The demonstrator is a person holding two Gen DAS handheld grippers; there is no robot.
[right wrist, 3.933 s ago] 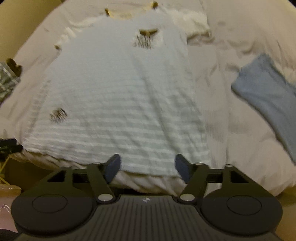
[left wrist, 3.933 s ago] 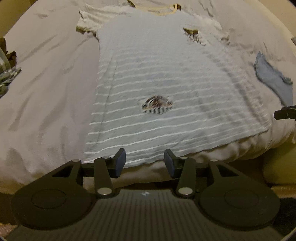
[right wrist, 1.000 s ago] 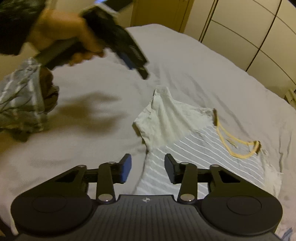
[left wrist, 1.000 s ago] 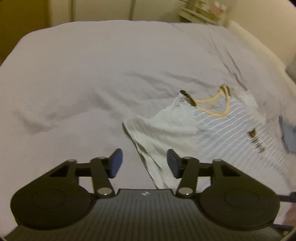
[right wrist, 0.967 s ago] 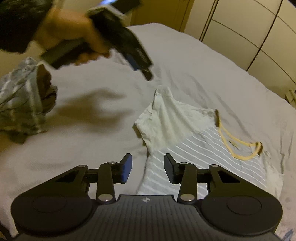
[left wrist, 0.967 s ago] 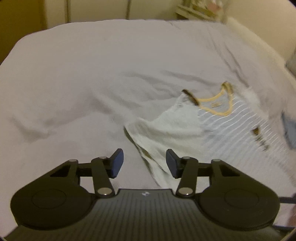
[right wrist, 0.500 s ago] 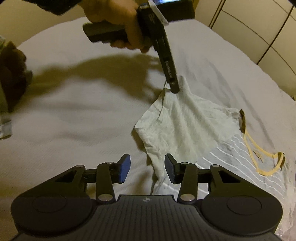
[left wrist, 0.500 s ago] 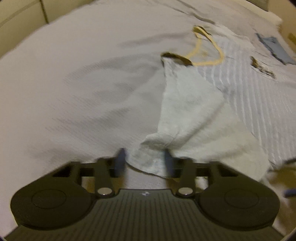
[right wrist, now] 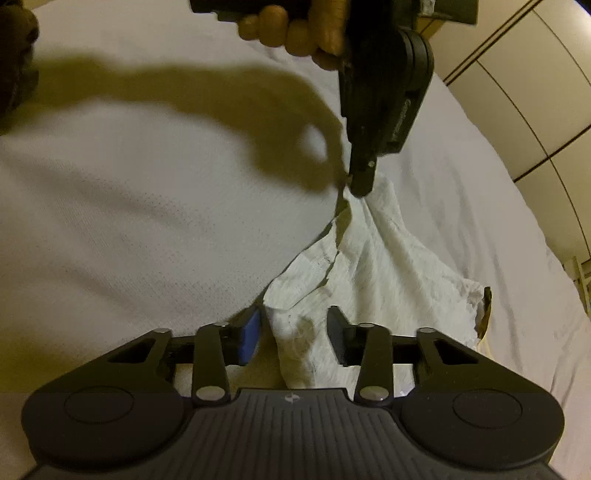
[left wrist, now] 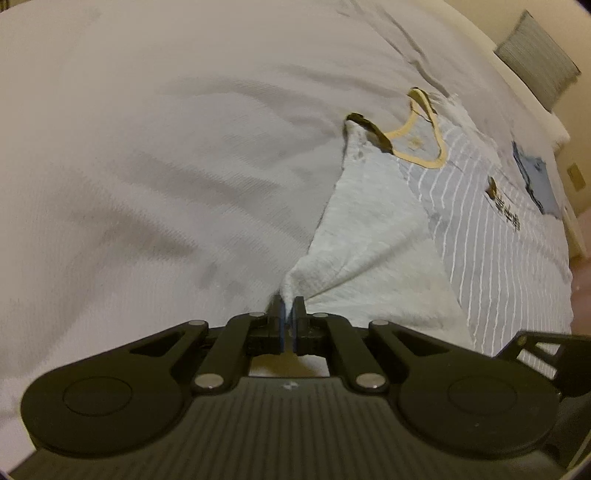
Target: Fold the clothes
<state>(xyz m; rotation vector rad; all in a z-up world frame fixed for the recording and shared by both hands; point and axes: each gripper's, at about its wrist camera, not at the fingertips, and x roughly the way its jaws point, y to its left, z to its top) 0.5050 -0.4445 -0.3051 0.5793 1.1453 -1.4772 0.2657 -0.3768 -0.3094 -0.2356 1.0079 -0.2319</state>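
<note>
A grey T-shirt (left wrist: pixel 491 251) with white stripes and a yellow collar (left wrist: pixel 417 136) lies flat on the bed. Its white sleeve (left wrist: pixel 369 229) points toward me. My left gripper (left wrist: pixel 289 310) is shut on the sleeve's outer corner, which is lifted slightly. In the right wrist view the same left gripper (right wrist: pixel 362 181) comes down from a hand (right wrist: pixel 295 26) and pinches the sleeve tip. My right gripper (right wrist: pixel 293 336) is open, and the sleeve's (right wrist: pixel 376 273) lower corner lies between its fingers, apart from the pads.
The pale bedspread (left wrist: pixel 166 147) stretches wide to the left. A blue garment (left wrist: pixel 535 177) lies beyond the shirt near the bed's far edge, and a striped pillow (left wrist: pixel 535 70) is behind it. Wardrobe doors (right wrist: pixel 535 92) stand beyond the bed. A dark garment (right wrist: pixel 14 55) sits at the left edge.
My left gripper came down onto the sleeve corner and shut on it. My right gripper moved forward, so the sleeve's lower corner now lies between its open fingers.
</note>
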